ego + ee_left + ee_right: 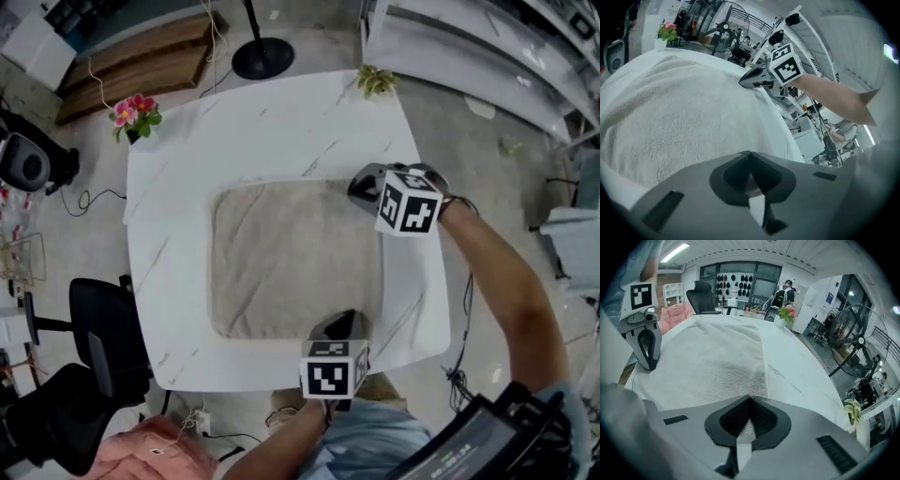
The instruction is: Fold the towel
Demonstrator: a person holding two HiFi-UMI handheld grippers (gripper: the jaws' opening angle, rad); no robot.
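Observation:
A beige towel [295,258] lies spread flat on the white marble table [281,127]. My right gripper [361,185] is at the towel's far right corner, jaws closed, with cloth showing between the pads. My left gripper [342,323] is at the near right corner, jaws also closed on the cloth's edge. In the left gripper view the towel [670,112] stretches ahead and the right gripper [750,78] rests at its far end. In the right gripper view the towel [703,362] fills the middle and the left gripper [647,350] stands on its far corner.
A pink flower pot [136,117] stands at the table's far left corner and a small green plant [375,82] at the far right corner. A black office chair [103,328] is left of the table. A round lamp base [262,58] sits on the floor beyond.

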